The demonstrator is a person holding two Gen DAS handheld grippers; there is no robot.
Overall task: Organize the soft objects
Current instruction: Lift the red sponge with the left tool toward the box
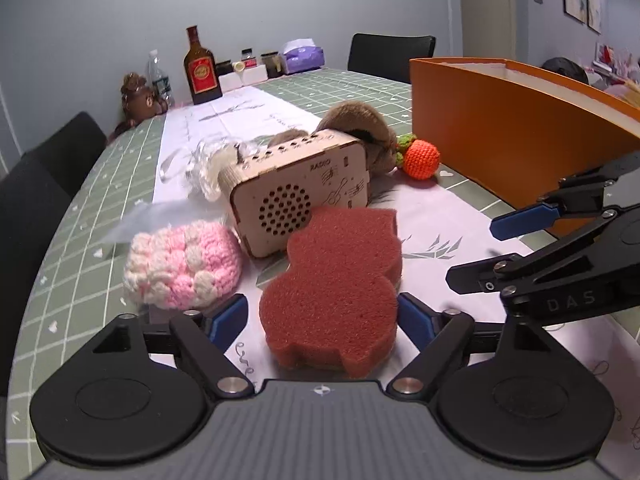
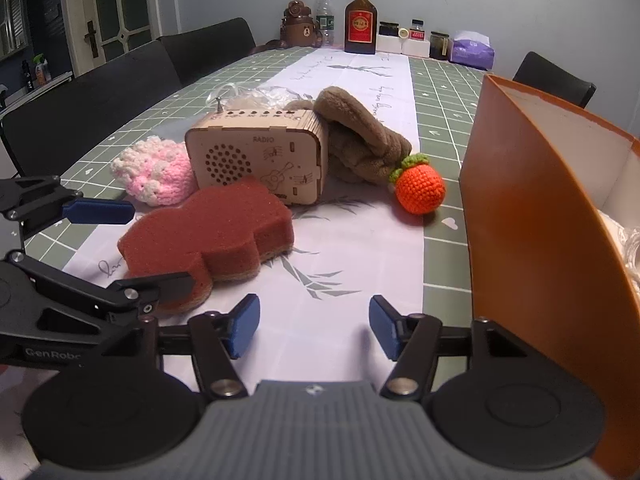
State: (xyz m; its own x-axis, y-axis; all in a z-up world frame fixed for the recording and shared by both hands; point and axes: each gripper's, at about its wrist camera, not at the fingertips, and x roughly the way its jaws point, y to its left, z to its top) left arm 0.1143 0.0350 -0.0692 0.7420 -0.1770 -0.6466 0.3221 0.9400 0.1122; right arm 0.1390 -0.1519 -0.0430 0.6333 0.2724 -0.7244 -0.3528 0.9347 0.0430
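A dark red sponge (image 1: pixel 332 292) lies on the white runner, between the open fingers of my left gripper (image 1: pixel 322 320); the pads stand beside it, touching or nearly so. It also shows in the right wrist view (image 2: pixel 208 236). A pink and white crochet piece (image 1: pixel 182 266) lies left of it. A brown plush item (image 2: pixel 360 140) and an orange crochet fruit (image 2: pixel 420 190) lie beyond. My right gripper (image 2: pixel 314 328) is open and empty above the runner, right of the sponge.
A wooden toy radio (image 1: pixel 296 196) stands behind the sponge. An orange box (image 2: pixel 540 240) stands at the right, open on top. Crumpled clear plastic (image 1: pixel 200 168) lies behind the radio. A bottle (image 1: pixel 201 68), jars and a tissue pack stand at the table's far end.
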